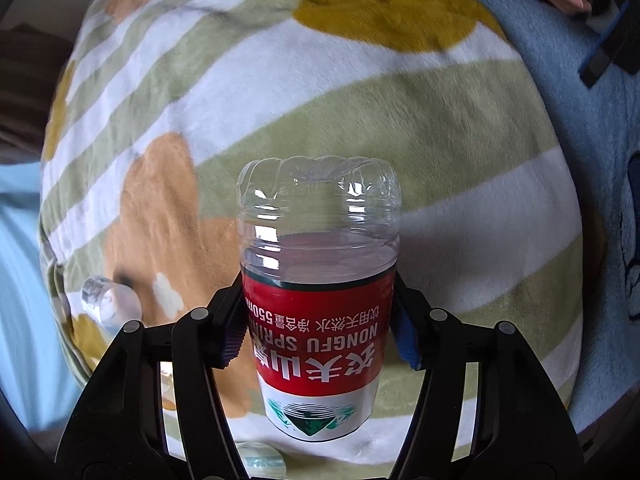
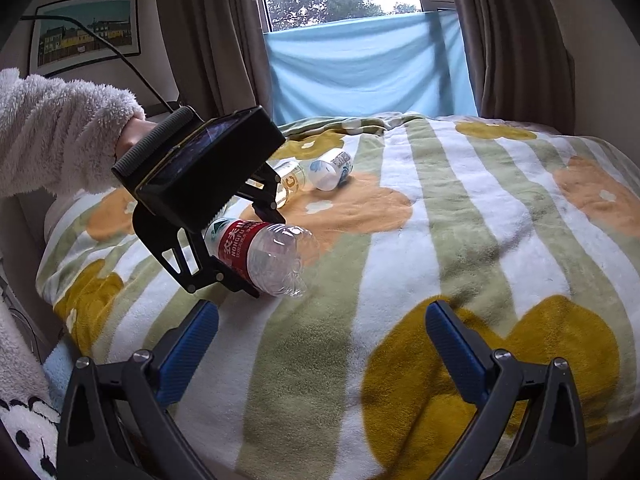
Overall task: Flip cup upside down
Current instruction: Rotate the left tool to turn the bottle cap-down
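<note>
Left gripper [image 1: 320,332] pinching cut-bottle cup [image 1: 319,280] — empty, right gripper [image 2: 322,344] spread — holding nothing
</note>
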Action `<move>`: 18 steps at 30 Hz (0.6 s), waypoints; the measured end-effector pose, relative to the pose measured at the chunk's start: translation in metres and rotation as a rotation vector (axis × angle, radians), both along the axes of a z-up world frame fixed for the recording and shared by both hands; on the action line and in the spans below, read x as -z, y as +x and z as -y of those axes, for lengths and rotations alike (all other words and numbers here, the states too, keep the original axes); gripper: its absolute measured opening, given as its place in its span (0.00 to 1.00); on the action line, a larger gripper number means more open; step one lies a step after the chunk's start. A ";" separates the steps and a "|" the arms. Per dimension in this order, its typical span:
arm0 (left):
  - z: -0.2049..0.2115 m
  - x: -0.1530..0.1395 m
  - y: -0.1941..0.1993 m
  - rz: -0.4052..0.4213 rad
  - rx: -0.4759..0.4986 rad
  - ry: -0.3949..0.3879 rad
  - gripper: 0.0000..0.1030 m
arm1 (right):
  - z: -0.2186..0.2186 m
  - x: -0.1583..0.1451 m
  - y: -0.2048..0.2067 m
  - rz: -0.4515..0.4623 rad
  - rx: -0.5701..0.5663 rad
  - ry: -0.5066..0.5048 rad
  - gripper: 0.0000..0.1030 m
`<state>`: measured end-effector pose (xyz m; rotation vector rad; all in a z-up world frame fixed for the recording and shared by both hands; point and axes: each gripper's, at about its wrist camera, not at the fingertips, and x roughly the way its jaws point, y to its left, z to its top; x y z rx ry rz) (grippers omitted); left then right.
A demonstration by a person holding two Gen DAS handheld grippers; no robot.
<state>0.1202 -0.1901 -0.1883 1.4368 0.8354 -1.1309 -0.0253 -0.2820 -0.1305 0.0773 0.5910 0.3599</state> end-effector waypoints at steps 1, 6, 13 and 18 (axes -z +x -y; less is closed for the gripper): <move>-0.001 -0.006 0.003 -0.012 -0.033 -0.036 0.55 | 0.000 -0.001 0.000 0.002 0.001 0.002 1.00; -0.011 -0.050 0.025 -0.048 -0.263 -0.363 0.55 | 0.005 -0.008 -0.001 0.017 0.009 0.024 1.00; -0.060 -0.070 0.034 0.019 -0.783 -0.961 0.55 | 0.008 -0.018 0.000 0.033 0.005 0.029 1.00; -0.068 -0.046 0.029 0.144 -1.034 -1.070 0.56 | 0.003 -0.020 -0.001 0.021 -0.021 0.006 1.00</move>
